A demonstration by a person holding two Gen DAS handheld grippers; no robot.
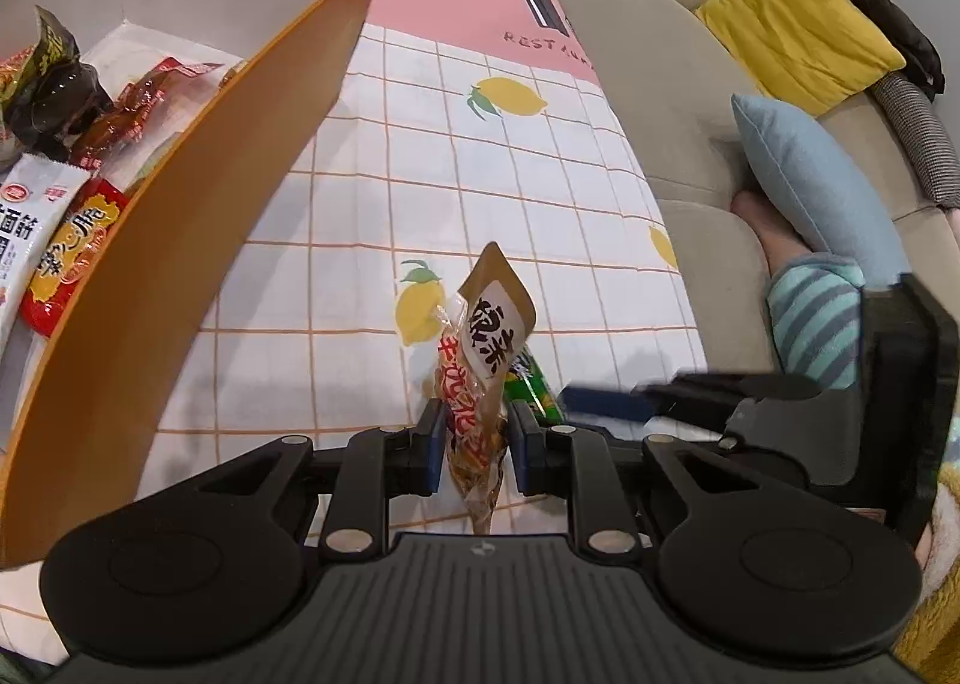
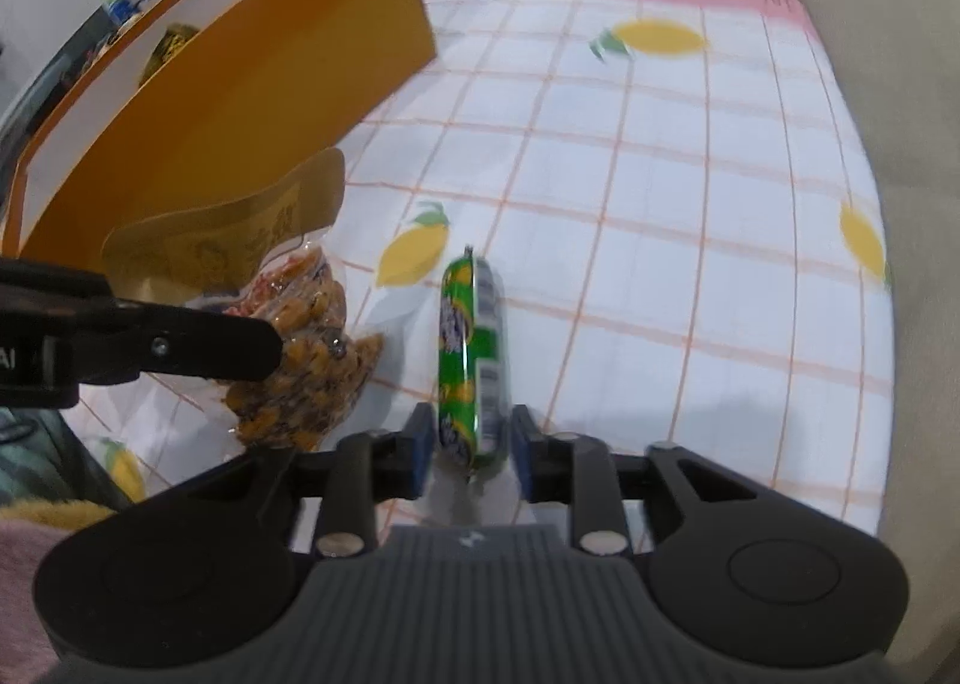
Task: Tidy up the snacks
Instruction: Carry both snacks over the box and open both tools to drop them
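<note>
My left gripper is shut on a clear pouch of brown snacks with a tan header, holding it up above the lemon-print tablecloth. The same pouch hangs at the left of the right wrist view, under a black left finger. A green sausage stick stands upright between the jaws of my right gripper, with a thin gap at each pad. Part of that stick shows behind the pouch. The open orange box lies to the left and holds several snack packs.
The orange box has tall walls that rise beside both grippers. A beige sofa runs along the table's right edge with a yellow cushion and a blue cushion. A person's striped sleeve sits there too.
</note>
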